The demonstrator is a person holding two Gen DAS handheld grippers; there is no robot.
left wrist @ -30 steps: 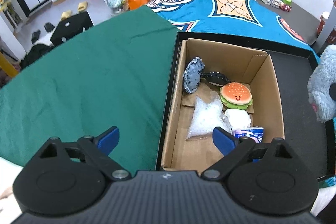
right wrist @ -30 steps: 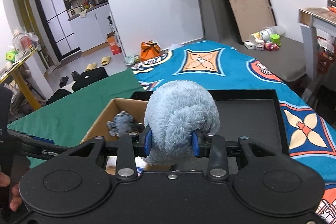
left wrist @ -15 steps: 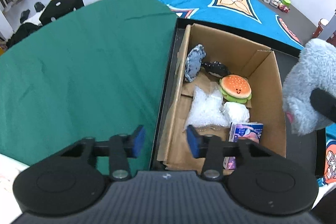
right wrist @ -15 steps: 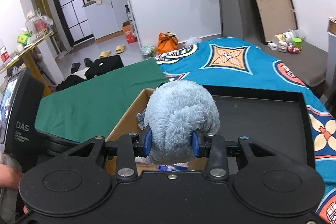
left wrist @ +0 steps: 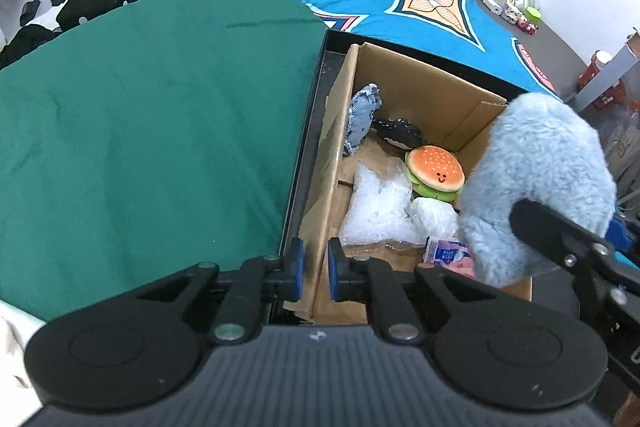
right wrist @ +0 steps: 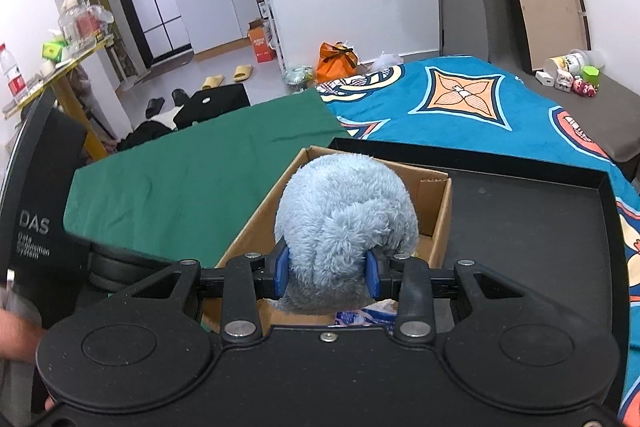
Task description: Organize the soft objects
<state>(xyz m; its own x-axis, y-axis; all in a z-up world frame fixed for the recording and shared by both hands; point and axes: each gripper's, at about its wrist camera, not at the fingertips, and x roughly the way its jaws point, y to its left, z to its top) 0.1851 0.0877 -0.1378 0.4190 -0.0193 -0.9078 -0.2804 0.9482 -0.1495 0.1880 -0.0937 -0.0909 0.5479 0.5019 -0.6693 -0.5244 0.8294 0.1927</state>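
Over the near end of the cardboard box [left wrist: 420,99], the right gripper [right wrist: 327,274] has its blue pads pressed into the sides of a fluffy blue plush toy [right wrist: 344,223], squeezing the fur in; the hold looks firm enough to carry it, and hanging above the open top it seems lined up for a drop inside. The left gripper [left wrist: 314,270] has drawn its jaws narrow over the box's near left wall, where a cardboard flap [left wrist: 320,187] stands between the pads; whether they truly pinch it I cannot tell, but steadying the box for the other hand would be a sensible reason to be there.

Inside the box lie a grey-blue plush [left wrist: 362,117] leaning on the left wall, a dark speckled plush [left wrist: 400,133] beside it, a burger plush [left wrist: 436,173], two clear plastic bags [left wrist: 380,211] and a small printed packet [left wrist: 446,251] partly under the blue toy. The box sits in a black tray [right wrist: 532,227], whose right part is bare, on a green cloth [left wrist: 160,115] and a patterned blue blanket [right wrist: 472,99]
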